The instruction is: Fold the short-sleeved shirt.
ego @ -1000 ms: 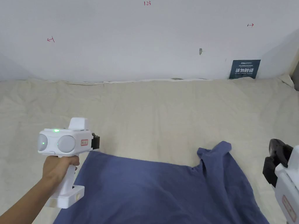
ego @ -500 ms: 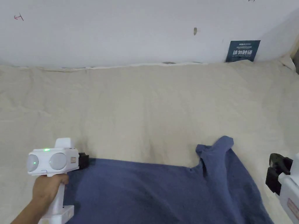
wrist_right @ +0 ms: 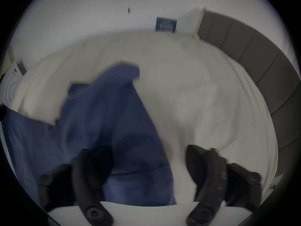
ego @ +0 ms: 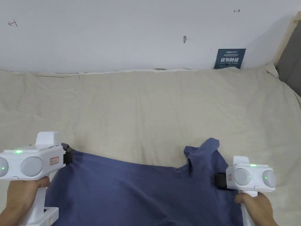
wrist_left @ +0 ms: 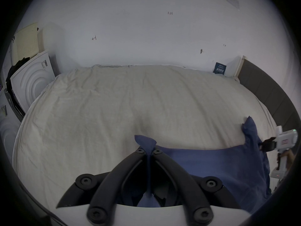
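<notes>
A dark blue short-sleeved shirt (ego: 141, 191) lies spread over the near part of a cream sheet (ego: 152, 111). My left gripper (ego: 68, 155) holds its far left corner; in the left gripper view the jaws are shut on a pinch of blue cloth (wrist_left: 146, 144). One sleeve (ego: 205, 153) bunches up at the far right. My right gripper (ego: 220, 182) hovers at the shirt's right edge. In the blurred right gripper view its jaws (wrist_right: 149, 157) stand wide open over the shirt (wrist_right: 101, 118), with nothing pinched.
A white wall runs behind the bed, with a small dark sign (ego: 230, 59) leaning on it. A grey padded headboard (ego: 289, 59) bounds the right side. White boards (wrist_left: 31, 81) lean at the far left. The sheet beyond the shirt is bare.
The right gripper has swung in from the right edge to the shirt's right side. The left gripper, still holding the corner, has drawn it left and nearer. The head camera has shifted.
</notes>
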